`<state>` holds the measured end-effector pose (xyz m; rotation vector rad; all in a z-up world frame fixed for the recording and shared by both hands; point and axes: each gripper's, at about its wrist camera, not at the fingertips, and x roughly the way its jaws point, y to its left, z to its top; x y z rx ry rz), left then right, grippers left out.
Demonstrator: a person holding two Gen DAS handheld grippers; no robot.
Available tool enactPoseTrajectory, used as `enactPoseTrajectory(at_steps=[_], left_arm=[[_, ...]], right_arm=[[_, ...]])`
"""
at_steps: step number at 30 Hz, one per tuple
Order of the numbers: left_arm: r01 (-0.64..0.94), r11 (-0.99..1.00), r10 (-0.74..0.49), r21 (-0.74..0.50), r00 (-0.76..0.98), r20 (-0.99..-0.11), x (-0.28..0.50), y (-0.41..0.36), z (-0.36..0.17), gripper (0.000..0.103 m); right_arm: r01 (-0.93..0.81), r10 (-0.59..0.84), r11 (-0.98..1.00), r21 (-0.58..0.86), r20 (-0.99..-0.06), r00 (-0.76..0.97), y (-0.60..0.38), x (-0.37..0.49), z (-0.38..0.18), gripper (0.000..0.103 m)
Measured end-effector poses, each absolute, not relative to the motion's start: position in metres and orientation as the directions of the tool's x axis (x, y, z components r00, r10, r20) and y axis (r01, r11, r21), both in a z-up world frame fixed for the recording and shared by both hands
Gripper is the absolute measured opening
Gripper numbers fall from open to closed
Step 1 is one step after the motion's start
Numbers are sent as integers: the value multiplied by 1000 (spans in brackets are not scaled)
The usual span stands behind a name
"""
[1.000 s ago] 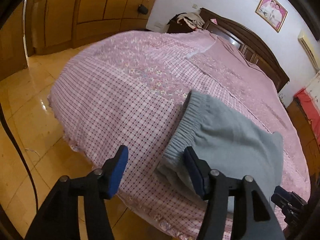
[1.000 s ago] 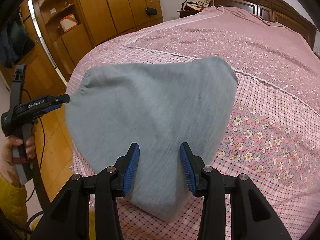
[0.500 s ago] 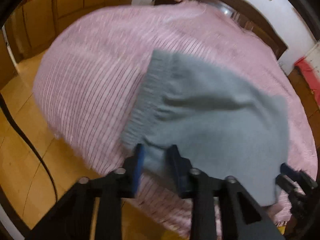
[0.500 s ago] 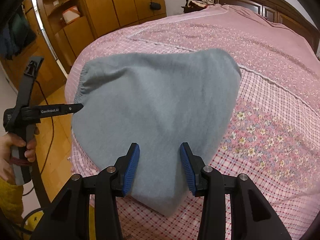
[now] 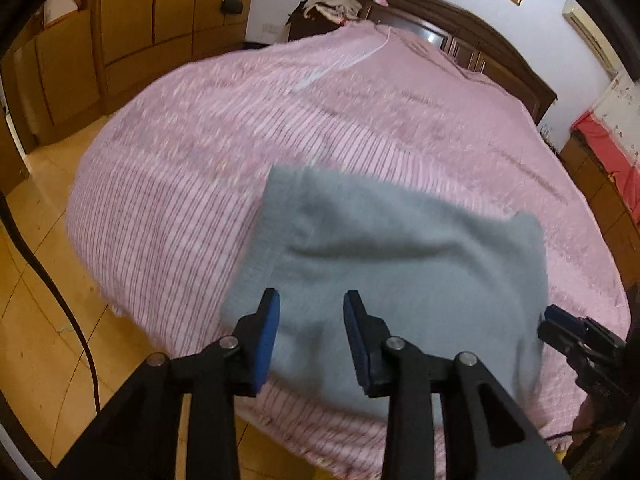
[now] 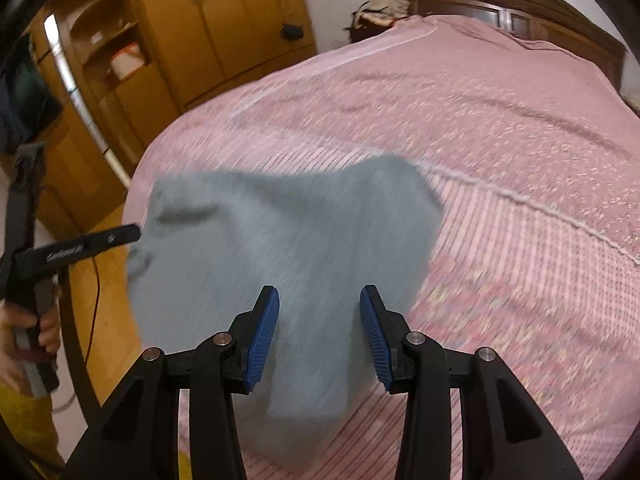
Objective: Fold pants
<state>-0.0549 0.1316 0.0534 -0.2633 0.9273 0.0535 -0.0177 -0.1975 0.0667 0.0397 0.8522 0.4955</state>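
The grey folded pants (image 5: 400, 264) lie on the pink bed near its front edge, waistband side to the left; they also show in the right wrist view (image 6: 288, 248). My left gripper (image 5: 311, 332) is open, its blue pads over the near edge of the pants with nothing between them. My right gripper (image 6: 319, 332) is open over the pants' near end, empty. The left gripper's tip (image 6: 120, 236) shows at the pants' left edge in the right wrist view. Both views are blurred.
The pink checked and floral bedspread (image 5: 360, 112) covers a large bed with a dark wooden headboard (image 5: 460, 36). Wooden wardrobes (image 6: 224, 20) stand behind on a glossy yellow floor (image 5: 44, 320). A black cable (image 5: 60, 304) hangs at left.
My left gripper narrowed at the pants' near left corner, and now stands open again over their near edge. The right gripper has drawn back slightly, open throughout. The pants lie flatter.
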Motion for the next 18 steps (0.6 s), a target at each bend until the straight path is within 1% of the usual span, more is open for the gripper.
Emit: enactPoseTrajectory(at_steps=[2,6,9,11,12,14,15,18], left_arm=[[-136,961,-105,-242,627,-772,-49,127,64,34],[-84,961,-150,-263,639,-755,-31,110,73,34],[-17,960,-208,-281,628,-750,-2,94,67,34],[-17,963,-205,-268,599,-774,15,89,56,34],[-31,970,-180,-242,580,-794,29,88,46,34],[-57,977,-139,-206,565,-813,46,91,32,33],[-57,976,-143,-212,565,-812,49,94,29,33],[-63,971,-153,-231,579,-801,57,101,28,31]], right_arm=[[-379,442,888,259,-703,557,-203,-7,68,44],[-345,455,888,306,-696,555,-207,15,64,43],[-350,442,892,284,-705,554,-200,27,59,43],[-346,414,904,251,-717,561,-195,39,54,43],[-339,400,910,240,-722,565,-194,44,52,43],[-325,380,918,225,-727,572,-193,57,47,39],[-319,373,922,220,-727,576,-193,63,45,36],[-310,360,927,209,-725,587,-190,77,40,35]])
